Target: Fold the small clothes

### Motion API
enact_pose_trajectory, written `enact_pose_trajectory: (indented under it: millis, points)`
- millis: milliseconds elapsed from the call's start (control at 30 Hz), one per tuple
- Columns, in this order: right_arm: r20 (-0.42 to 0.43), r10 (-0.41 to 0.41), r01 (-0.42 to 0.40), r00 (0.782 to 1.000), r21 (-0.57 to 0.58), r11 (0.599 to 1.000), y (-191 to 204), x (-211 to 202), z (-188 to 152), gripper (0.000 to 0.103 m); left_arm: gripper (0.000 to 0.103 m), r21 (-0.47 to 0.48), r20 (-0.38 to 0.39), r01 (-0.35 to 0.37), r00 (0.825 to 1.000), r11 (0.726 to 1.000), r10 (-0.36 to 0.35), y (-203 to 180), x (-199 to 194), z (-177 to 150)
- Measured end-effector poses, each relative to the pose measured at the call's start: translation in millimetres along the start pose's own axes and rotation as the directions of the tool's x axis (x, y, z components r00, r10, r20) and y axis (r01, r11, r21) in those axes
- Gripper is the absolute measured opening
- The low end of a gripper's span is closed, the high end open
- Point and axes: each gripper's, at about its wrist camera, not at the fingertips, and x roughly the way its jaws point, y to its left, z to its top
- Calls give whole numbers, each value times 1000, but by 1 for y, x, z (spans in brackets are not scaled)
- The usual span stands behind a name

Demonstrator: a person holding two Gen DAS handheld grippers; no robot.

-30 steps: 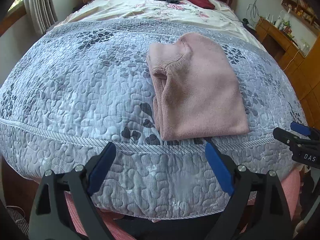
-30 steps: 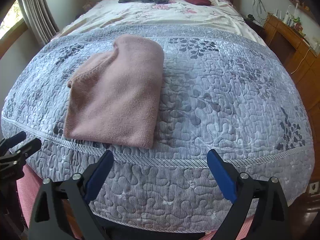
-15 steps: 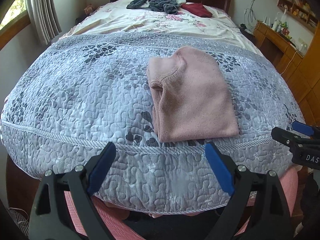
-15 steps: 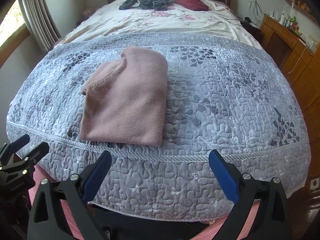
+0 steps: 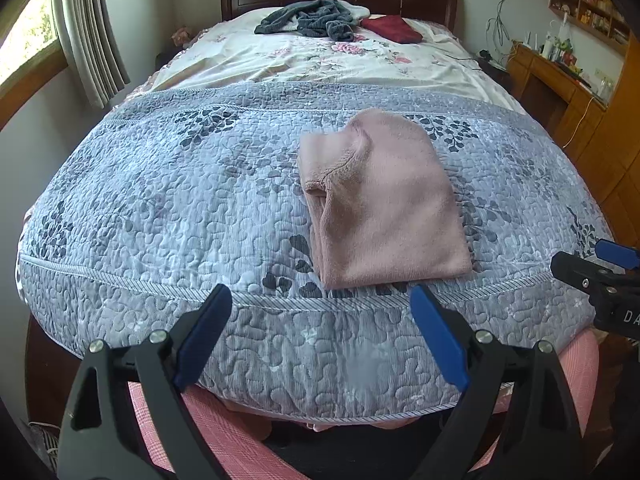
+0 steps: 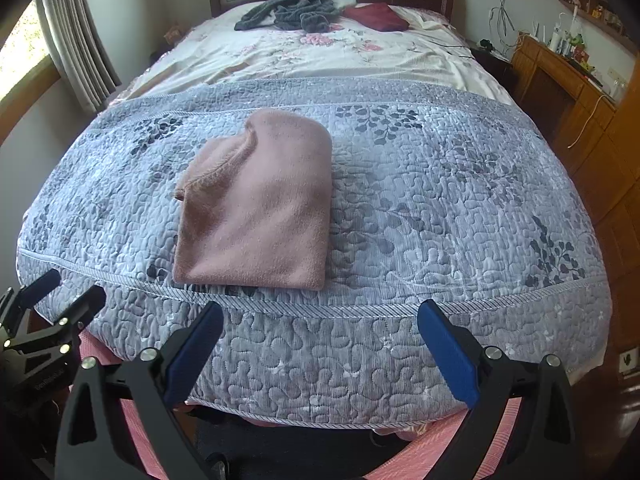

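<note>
A pink knitted garment (image 5: 384,204) (image 6: 260,204) lies folded into a neat rectangle on the grey quilted bedspread (image 5: 180,208) (image 6: 440,208), near its front edge. My left gripper (image 5: 320,336) hangs open in front of the bed's foot, short of the garment, with nothing between its blue pads. My right gripper (image 6: 320,344) is open too, empty, and also held back from the bed edge. Each gripper shows at the other view's side: the right one (image 5: 600,268), the left one (image 6: 52,300).
Farther up the bed, on a floral sheet (image 5: 320,60), lie a dark grey heap of clothes (image 5: 312,20) and a dark red cloth (image 5: 392,28) by the wooden headboard. A curtained window (image 5: 80,40) is left, wooden cabinets (image 5: 580,112) right. Pink checked fabric (image 5: 224,432) shows below.
Both grippers have drawn back and risen away from the bed, so the garment looks smaller and more of the room shows. The garment has not moved. Both stay open.
</note>
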Motion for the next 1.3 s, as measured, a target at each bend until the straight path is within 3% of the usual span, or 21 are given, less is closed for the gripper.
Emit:
enact_pose_trajectory:
  millis: [1300]
  points:
    - [-4,6,-6,1000,27,1000,-6,5,1,98,90,31,-10,-17,1000,999,18,-5,-1,0]
